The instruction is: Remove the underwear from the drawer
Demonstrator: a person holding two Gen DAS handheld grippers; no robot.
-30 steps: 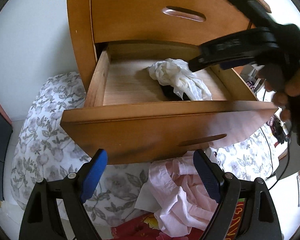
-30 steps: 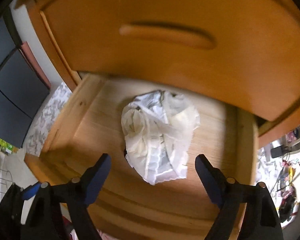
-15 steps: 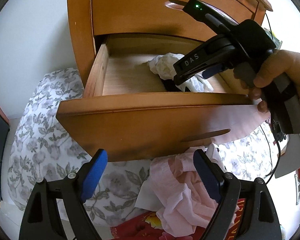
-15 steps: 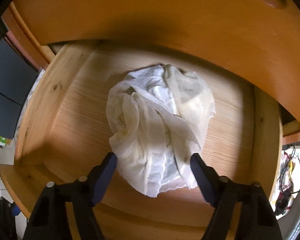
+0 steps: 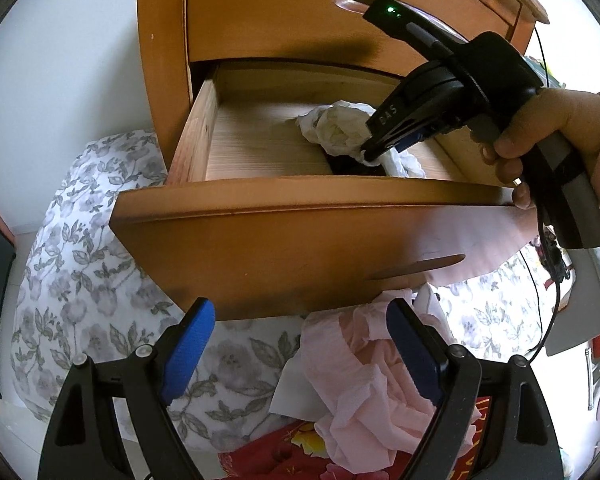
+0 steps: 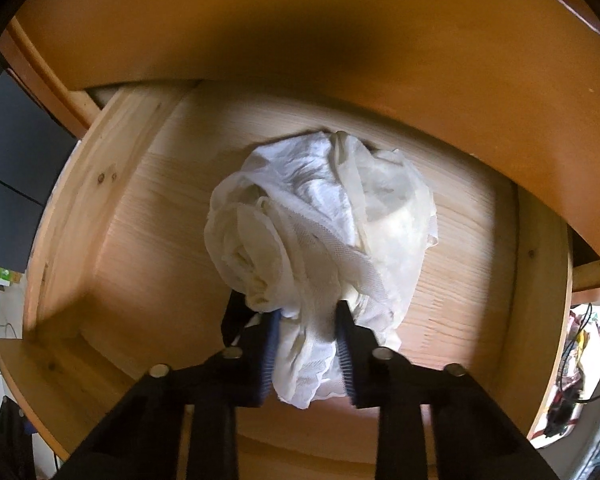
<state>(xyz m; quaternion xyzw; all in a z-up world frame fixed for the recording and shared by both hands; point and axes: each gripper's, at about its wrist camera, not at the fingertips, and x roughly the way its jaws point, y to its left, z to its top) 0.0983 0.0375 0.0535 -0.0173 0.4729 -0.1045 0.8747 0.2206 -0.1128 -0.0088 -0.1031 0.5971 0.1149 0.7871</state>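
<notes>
White underwear sits bunched on the floor of the open drawer, right of centre, over something dark. Right claw points steeply down into the drawer; its jaws have just been closing and now pinch the near edge of the fabric between the blue pads. A hand holds that tool at the right. Left claw hangs wide open and empty in front of the drawer, above pink cloth on a floral bedsheet.
</notes>
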